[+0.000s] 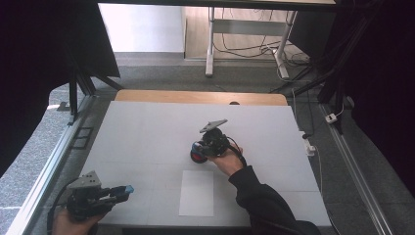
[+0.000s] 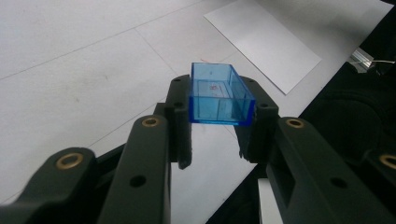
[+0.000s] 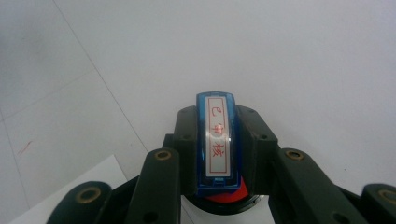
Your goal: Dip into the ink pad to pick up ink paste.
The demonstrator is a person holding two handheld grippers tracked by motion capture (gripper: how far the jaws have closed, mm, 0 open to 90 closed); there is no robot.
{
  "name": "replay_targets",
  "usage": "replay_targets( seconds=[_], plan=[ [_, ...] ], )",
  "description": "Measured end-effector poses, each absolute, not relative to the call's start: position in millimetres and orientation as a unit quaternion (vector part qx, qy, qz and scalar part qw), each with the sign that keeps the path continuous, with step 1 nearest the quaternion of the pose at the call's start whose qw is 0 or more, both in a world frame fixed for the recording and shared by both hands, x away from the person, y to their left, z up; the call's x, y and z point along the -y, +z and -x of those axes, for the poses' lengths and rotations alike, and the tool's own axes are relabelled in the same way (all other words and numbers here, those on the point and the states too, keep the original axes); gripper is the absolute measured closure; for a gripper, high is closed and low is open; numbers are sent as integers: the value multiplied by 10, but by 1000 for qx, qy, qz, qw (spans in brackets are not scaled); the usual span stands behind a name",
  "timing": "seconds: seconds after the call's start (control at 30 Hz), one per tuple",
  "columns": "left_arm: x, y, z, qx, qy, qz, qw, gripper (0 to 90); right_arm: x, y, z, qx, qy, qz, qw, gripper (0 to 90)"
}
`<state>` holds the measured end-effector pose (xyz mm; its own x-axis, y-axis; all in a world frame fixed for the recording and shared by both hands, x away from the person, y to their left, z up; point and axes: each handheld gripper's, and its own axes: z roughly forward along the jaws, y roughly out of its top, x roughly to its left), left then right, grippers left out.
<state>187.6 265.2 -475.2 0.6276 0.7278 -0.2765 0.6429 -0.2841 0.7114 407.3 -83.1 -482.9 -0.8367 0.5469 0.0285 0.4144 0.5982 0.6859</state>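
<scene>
My left gripper (image 1: 121,191) is low over the table's front left corner, shut on a clear blue plastic cap (image 1: 128,188). In the left gripper view the cap (image 2: 218,95) sits crosswise between the jaws of the left gripper (image 2: 219,109), hollow side up. My right gripper (image 1: 200,150) is at the table's middle, pointing down and left, shut on a blue stamp (image 3: 217,140) with a white label in red characters. Under the stamp (image 1: 197,147) shows a round red and dark part (image 1: 197,157); whether it touches the table I cannot tell.
A white sheet of paper (image 1: 196,193) lies on the white tabletop (image 1: 147,132) near the front edge, just below the right hand; it is also in the left gripper view (image 2: 264,39). Metal rails run along both sides of the table.
</scene>
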Motion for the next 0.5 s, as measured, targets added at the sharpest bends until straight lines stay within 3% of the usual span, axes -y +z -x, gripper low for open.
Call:
replay_targets(
  seconds=[0.5],
  plan=[
    [-2658, -4752, -1876, -430, 49, -798, 420, 682, 896, -4644, -3959, -889, 385, -236, 79, 712]
  ],
)
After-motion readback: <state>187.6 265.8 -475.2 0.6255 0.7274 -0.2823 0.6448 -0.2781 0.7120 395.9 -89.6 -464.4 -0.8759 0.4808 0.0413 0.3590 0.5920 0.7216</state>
